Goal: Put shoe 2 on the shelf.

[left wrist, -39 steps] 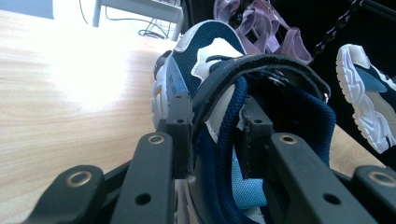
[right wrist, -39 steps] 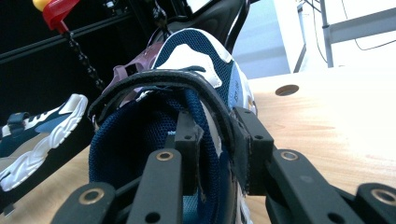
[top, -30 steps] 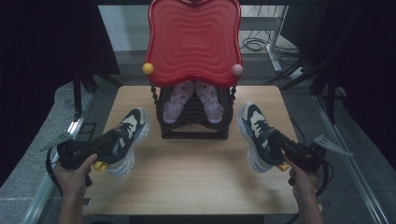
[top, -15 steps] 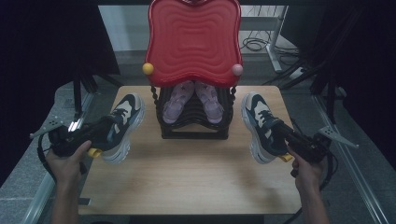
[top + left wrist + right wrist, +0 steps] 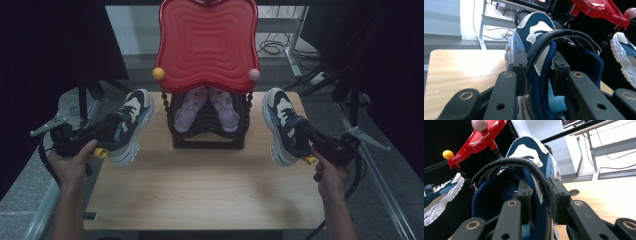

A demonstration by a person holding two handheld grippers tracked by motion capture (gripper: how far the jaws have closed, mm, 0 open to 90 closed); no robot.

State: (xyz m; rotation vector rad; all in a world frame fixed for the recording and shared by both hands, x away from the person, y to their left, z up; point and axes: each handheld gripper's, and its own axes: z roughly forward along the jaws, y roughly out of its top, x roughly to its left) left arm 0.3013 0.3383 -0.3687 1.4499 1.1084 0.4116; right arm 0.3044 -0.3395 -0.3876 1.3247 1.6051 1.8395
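We hold two navy sneakers beside the black shoe rack point(image 5: 207, 132). Our left gripper point(image 5: 107, 131) clamps the left sneaker point(image 5: 131, 122) by its collar; our right gripper point(image 5: 311, 139) clamps the right sneaker point(image 5: 282, 122) likewise, opposite the rack.

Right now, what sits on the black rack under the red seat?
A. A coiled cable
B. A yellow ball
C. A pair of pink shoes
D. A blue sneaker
C: the pink shoes rest on the black rack beneath the red seat.
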